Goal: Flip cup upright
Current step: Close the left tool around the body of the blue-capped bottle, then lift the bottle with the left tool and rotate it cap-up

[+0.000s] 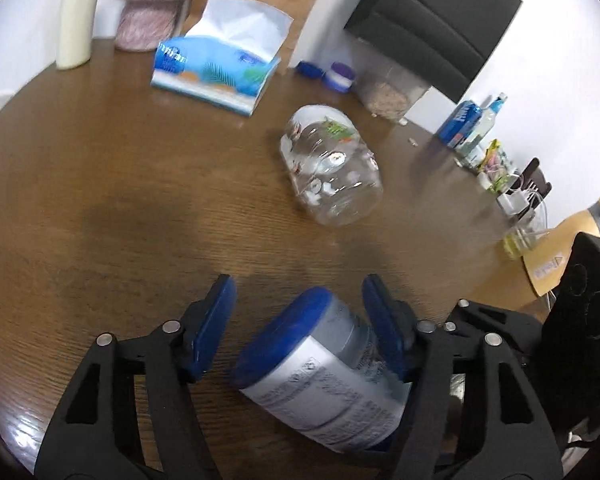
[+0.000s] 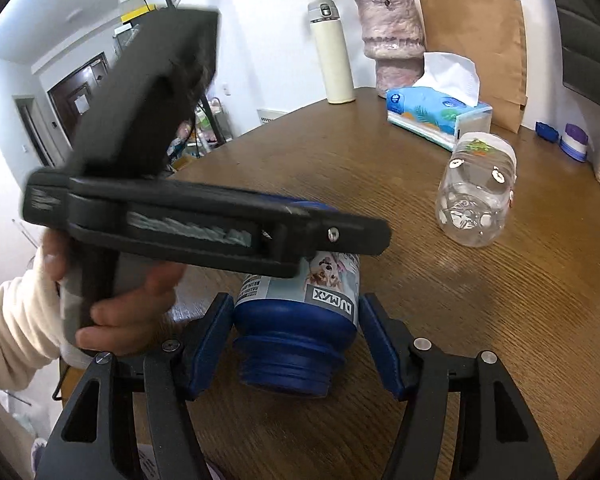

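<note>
Blue labelled cup (image 2: 296,320) on its side, threaded mouth showing, wooden table (image 2: 480,340)

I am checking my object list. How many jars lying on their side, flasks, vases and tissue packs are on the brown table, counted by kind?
Jars lying on their side: 2, the blue jar and the clear jar
Cream flask: 1
Pink vase: 1
Tissue pack: 1
Total: 5
</note>
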